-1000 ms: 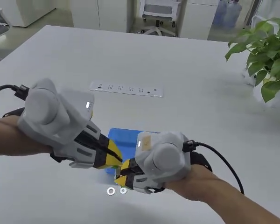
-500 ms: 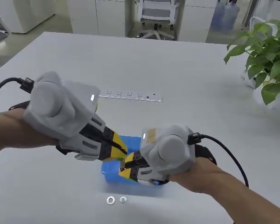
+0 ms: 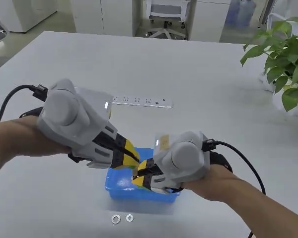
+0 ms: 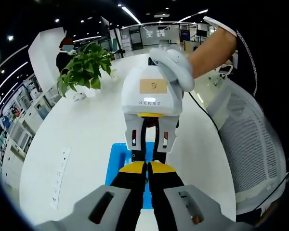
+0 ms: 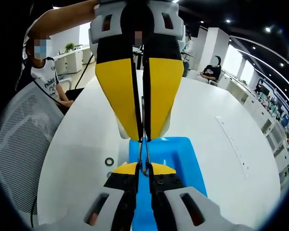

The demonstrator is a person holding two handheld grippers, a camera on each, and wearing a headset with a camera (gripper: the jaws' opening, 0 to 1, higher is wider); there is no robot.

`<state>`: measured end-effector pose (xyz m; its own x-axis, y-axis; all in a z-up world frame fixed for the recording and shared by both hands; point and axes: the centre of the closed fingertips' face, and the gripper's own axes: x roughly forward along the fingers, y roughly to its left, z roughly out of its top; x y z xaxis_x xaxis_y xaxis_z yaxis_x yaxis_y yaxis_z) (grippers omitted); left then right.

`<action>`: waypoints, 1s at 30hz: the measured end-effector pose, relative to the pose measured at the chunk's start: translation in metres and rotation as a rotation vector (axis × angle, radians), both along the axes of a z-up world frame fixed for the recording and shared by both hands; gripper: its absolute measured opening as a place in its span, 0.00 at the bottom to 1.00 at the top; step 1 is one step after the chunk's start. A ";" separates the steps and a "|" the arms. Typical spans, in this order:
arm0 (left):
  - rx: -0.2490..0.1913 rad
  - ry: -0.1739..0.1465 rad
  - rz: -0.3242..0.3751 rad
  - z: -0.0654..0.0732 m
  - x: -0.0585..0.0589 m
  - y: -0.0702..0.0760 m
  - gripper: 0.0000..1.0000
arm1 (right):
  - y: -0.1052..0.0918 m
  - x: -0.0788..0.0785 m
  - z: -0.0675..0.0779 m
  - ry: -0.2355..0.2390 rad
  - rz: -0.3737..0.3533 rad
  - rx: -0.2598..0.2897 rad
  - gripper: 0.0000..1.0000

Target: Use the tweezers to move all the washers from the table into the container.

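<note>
While the left gripper (image 3: 131, 153) and right gripper (image 3: 139, 177) are swinging back over the blue container (image 3: 120, 187), mid-frame, both are clamping shut on the tweezers (image 5: 143, 151) between them. Two washers (image 3: 115, 218) are still lying on the table (image 3: 213, 89) at bottom centre, and the tips may be carrying a third, hard to tell.

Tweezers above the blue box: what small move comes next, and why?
Likely swing the tweezers, pinched by the left gripper and right gripper above the blue container, down to the two washers on the table beside it; the tips seem empty.
</note>
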<state>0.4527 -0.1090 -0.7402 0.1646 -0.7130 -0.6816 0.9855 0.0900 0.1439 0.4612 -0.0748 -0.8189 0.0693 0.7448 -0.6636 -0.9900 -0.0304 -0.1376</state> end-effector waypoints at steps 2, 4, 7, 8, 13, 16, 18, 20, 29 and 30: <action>0.004 0.002 0.001 -0.004 0.004 0.000 0.06 | 0.000 0.004 -0.004 0.002 0.001 -0.004 0.10; 0.003 0.005 0.003 -0.008 0.009 0.000 0.06 | 0.001 0.008 -0.007 0.007 0.001 -0.005 0.10; 0.007 0.007 0.011 -0.013 0.015 0.002 0.06 | 0.001 0.014 -0.014 0.018 -0.005 -0.005 0.10; 0.007 0.010 0.014 -0.015 0.017 0.003 0.06 | 0.002 0.016 -0.015 0.022 -0.004 -0.005 0.10; 0.008 0.023 0.024 -0.026 0.024 0.005 0.06 | 0.003 0.021 -0.027 0.035 0.000 -0.021 0.10; 0.010 0.028 0.027 -0.032 0.026 0.006 0.06 | 0.003 0.023 -0.033 0.038 0.004 -0.029 0.10; 0.010 0.033 0.031 -0.036 0.028 0.006 0.06 | 0.003 0.024 -0.036 0.037 0.008 -0.036 0.10; 0.010 0.037 0.035 -0.039 0.029 0.007 0.06 | 0.003 0.025 -0.040 0.042 0.013 -0.042 0.10; 0.002 0.046 0.052 -0.046 0.031 0.008 0.06 | 0.003 0.026 -0.048 0.055 0.029 -0.060 0.10; 0.001 0.049 0.054 -0.046 0.032 0.009 0.06 | 0.003 0.026 -0.048 0.057 0.029 -0.059 0.10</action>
<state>0.4843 -0.1004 -0.7862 0.1691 -0.7034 -0.6904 0.9851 0.1426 0.0960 0.4871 -0.0716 -0.8665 0.0091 0.7055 -0.7087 -0.9948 -0.0655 -0.0780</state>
